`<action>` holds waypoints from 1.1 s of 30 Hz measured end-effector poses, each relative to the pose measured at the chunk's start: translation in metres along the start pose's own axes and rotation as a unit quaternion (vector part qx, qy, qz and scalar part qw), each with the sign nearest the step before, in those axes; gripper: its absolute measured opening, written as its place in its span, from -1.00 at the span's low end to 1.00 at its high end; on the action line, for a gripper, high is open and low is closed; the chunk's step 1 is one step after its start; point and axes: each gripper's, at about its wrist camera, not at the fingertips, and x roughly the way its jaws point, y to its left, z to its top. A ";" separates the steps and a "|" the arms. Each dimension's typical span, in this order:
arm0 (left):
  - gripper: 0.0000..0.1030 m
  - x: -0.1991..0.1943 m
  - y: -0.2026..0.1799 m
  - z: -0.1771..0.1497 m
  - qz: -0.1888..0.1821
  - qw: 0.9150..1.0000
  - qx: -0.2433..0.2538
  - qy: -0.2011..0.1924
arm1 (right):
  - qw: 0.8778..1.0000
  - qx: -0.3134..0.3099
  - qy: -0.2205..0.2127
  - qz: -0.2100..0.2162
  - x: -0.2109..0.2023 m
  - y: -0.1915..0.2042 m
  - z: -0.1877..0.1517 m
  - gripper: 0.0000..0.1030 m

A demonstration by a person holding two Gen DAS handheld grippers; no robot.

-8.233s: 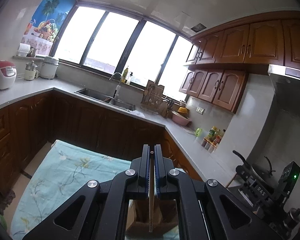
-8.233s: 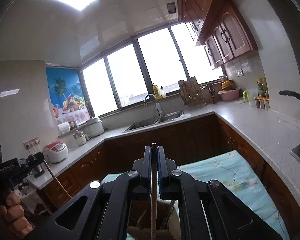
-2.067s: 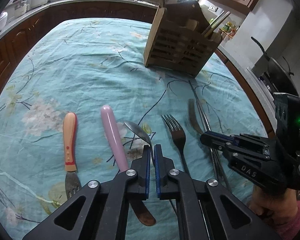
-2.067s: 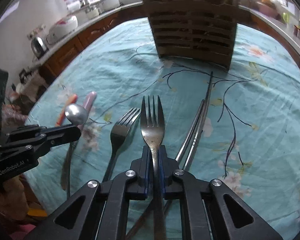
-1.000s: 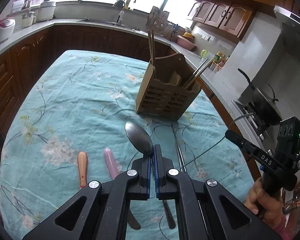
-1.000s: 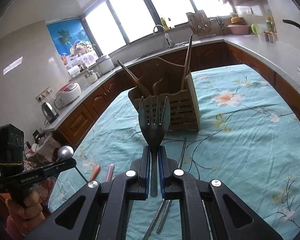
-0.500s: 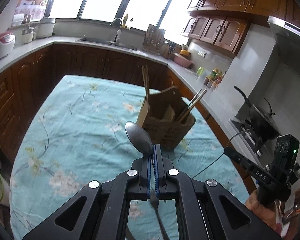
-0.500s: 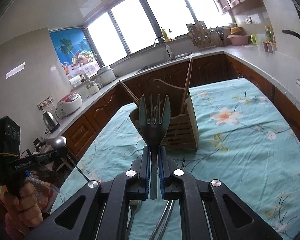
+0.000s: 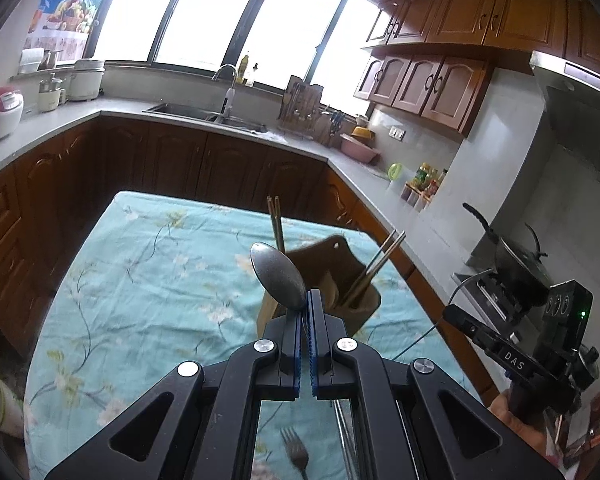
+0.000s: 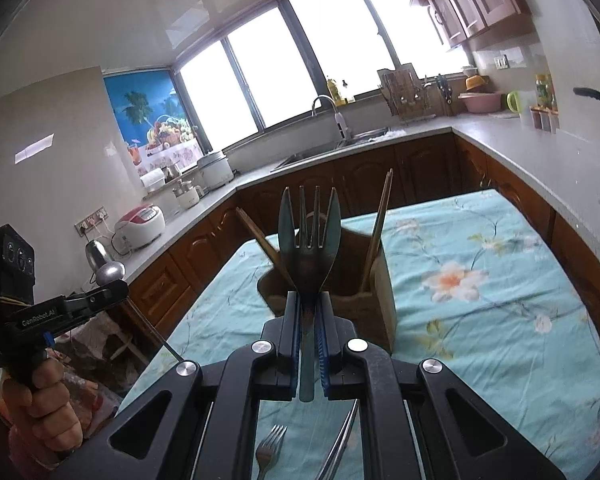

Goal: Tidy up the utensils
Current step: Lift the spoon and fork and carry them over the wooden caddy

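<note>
Kitchen counters and dark wood cabinets wrap around a table spread with a teal floral tablecloth (image 9: 148, 272), and in my left wrist view the wooden utensil holder (image 9: 340, 280) stands on it just ahead, with chopsticks (image 9: 277, 222) rising from one compartment and another pair leaning out toward the right. My left gripper (image 9: 305, 308) is clenched on the neck of a metal spoon (image 9: 278, 276), its bowl sticking up and tilted left in front of the holder. Below my fingers a fork (image 9: 296, 454) and what look like long metal chopsticks lie on the cloth. At the right edge I see my right gripper (image 9: 454, 314), held off the table's side. From the right wrist view the same cloth (image 10: 500, 280) and holder (image 10: 380, 304) sit ahead, and my right gripper (image 10: 309, 308) is clamped on the handle of a large fork (image 10: 309, 240), tines upright, lined up in front of the holder. My left gripper (image 10: 114, 288) shows at the left with the spoon (image 10: 110, 272) raised above it, well apart from the holder. I judge this the carry step: both pieces are lifted and not yet placed. Next I need to bring each over an open compartment, tip it handle-down, and let go only once it is inside, keeping clear of the chopsticks already standing there. Another fork (image 10: 269, 454) waits on the cloth.
</note>
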 end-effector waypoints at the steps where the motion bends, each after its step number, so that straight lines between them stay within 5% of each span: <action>1: -0.97 0.002 0.000 0.002 0.000 1.000 0.000 -0.002 | 1.000 0.000 -0.002 -0.001 0.001 -0.001 0.003 -0.85; 19: -0.97 0.080 0.013 0.054 0.010 0.999 -0.009 -0.038 | 0.999 0.003 -0.050 -0.012 0.039 -0.022 0.064 -0.85; 33: -0.97 0.170 0.013 0.036 0.050 0.999 -0.002 -0.013 | 0.999 0.009 -0.029 -0.033 0.081 -0.044 0.044 -0.85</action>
